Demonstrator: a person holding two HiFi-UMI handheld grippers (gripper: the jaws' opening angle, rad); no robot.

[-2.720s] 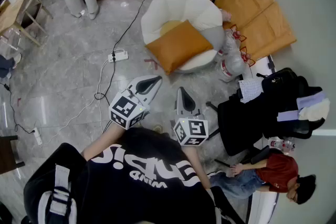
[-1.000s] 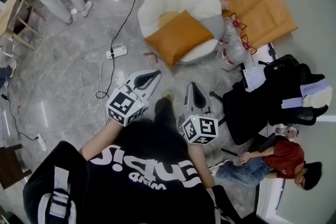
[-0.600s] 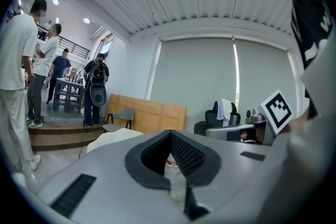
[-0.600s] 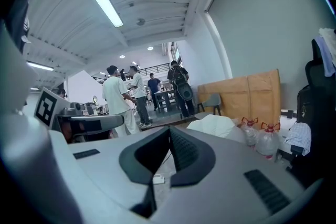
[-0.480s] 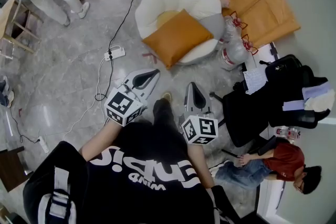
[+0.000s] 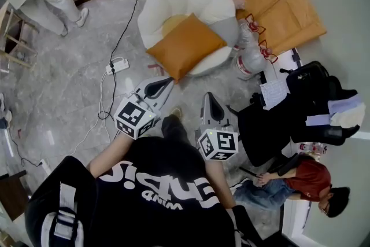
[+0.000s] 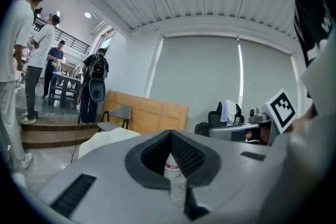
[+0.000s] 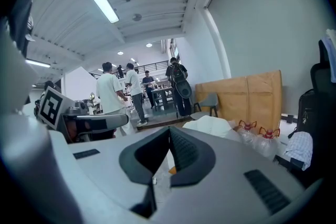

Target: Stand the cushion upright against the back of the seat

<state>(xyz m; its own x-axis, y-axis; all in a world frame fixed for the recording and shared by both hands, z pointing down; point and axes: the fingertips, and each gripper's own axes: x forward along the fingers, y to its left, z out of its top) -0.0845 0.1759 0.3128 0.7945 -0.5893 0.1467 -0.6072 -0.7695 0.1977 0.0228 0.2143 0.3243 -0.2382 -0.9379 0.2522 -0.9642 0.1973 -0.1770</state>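
Nothing done yet: cushion [image 6: 185, 46] lay flat on seat [image 6: 173, 0]. My left tool [image 6: 166, 83] and right tool [image 6: 207, 96] were pressed together, empty, well short of it.

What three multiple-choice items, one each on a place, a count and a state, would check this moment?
1. Where is the orange square fabric cushion?
A. Lying on the seat of the white padded round armchair
B. On the grey floor
C. Held up between both grippers

2. How many clear plastic water jugs with red handles stand beside the armchair?
A. One
B. Two
C. Four

3. How are the left gripper and the right gripper?
A. Both shut and empty
B. Both wide open
C. Left shut on the cushion

Key:
1 A: the head view shows it lying on the seat, one corner over the front edge.
2 B: two sets of red handles show beside the chair.
3 A: each gripper view shows its jaws together with nothing between them.
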